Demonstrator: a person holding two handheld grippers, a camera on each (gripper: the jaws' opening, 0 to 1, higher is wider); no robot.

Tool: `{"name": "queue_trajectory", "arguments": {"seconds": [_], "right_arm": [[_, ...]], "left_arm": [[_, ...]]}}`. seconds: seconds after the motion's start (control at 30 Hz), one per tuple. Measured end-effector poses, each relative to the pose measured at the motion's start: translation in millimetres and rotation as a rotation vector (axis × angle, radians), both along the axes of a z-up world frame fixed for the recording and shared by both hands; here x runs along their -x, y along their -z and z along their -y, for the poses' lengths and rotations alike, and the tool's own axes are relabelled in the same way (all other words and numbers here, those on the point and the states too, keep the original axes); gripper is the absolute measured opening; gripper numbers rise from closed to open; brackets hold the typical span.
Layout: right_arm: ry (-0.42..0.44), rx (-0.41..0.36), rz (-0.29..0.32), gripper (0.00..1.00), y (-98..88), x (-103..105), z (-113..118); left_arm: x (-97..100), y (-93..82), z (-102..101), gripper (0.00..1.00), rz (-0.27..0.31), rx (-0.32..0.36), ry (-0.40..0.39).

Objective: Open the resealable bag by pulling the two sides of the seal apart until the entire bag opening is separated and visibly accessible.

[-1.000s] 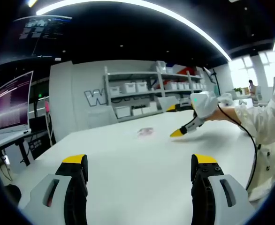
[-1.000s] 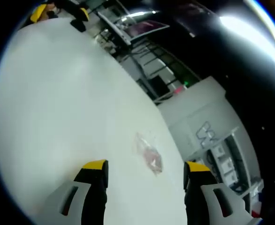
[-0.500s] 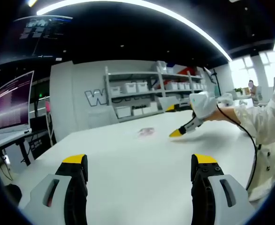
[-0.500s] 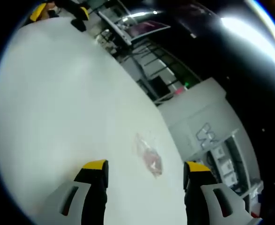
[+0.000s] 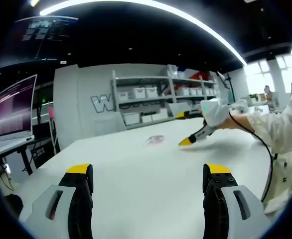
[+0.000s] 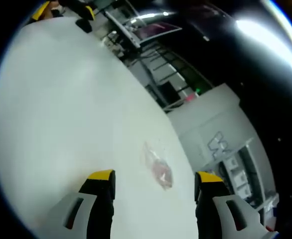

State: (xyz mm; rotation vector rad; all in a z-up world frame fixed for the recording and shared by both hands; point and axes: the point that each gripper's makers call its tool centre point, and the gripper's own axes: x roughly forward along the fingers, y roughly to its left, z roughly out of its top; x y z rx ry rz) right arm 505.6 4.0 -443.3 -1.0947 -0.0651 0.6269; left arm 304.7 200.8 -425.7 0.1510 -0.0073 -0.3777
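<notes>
The resealable bag (image 6: pixel 157 168) lay flat on the white surface (image 6: pixel 61 109), well in from its edges, a small clear pouch with something pinkish inside; whether its seal was shut could not be made out at that size. In the left gripper view the same bag (image 5: pixel 155 140) sat far across the surface (image 5: pixel 136 174), toward the far edge that faces the shelving (image 5: pixel 161 97) along the back wall.

The right tongs (image 6: pixel 153 180) were spread wide with nothing between them, the bag lying just ahead of the gap and slightly nearer the right-hand jaw. Seen from the left gripper view, the right tongs (image 5: pixel 186 128) hung just beside the bag, one yellow tip close above the surface, held by a gloved hand (image 5: pixel 217 112). The left tongs (image 5: pixel 148 172) were also spread wide and empty, well apart from the bag.

Over the last second little had altered: the right tongs had edged a touch closer to the bag and the left tongs had held their place. The bag itself had not stirred. That suggested the approach was barely under way, with no grip on either side of the seal yet taken and the whole opening left to do.
</notes>
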Motion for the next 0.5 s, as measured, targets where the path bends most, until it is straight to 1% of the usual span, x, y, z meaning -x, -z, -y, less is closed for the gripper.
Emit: {"name": "queue_trajectory", "arguments": {"seconds": [0.5], "right_arm": [[-0.001,0.023,0.007,0.63,1.7,-3.6,-3.1]], "left_arm": [[1.0,1.4,2.3,0.9,-0.002,0.001,0.004]]}}
